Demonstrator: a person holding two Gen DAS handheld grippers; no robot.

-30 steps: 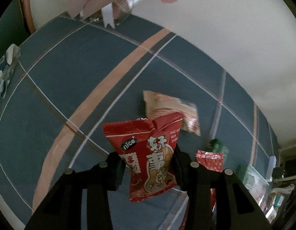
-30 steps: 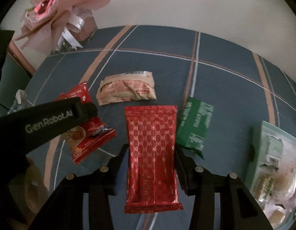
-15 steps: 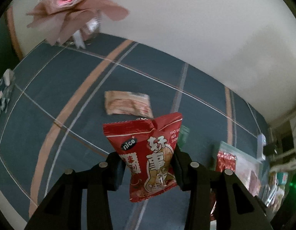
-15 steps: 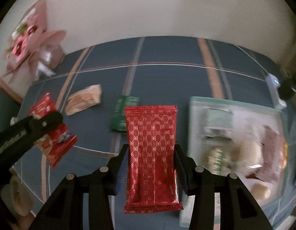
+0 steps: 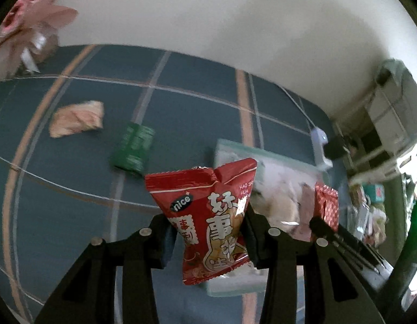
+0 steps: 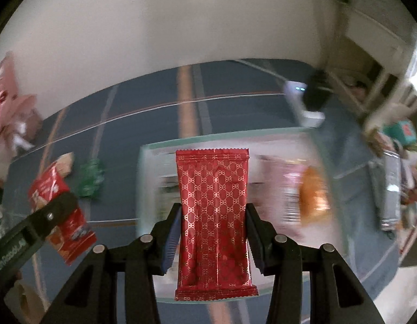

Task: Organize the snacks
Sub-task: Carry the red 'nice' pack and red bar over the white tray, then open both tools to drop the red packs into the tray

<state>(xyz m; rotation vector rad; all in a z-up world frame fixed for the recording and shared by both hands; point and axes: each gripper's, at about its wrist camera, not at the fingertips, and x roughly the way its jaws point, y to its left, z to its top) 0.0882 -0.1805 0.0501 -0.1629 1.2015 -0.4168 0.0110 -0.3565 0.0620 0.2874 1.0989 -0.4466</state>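
My left gripper (image 5: 208,239) is shut on a red peanut snack bag (image 5: 208,216) and holds it in the air at the near left edge of a pale green tray (image 5: 235,151). My right gripper (image 6: 212,239) is shut on a long red patterned packet (image 6: 214,216) above that tray (image 6: 160,145), which holds several snacks. A beige packet (image 5: 78,118) and a green packet (image 5: 134,145) lie on the blue striped cloth to the left. The left gripper and its bag also show in the right wrist view (image 6: 57,210).
A pink bouquet (image 5: 27,24) stands at the far left by the wall. A white device (image 6: 303,100) lies behind the tray. Cluttered shelves and goods (image 5: 384,148) stand at the right edge of the table.
Both grippers have swung to the right with their packets. The tray, at the right edge before, is now under and ahead of them. The beige and green packets have shifted to the left.
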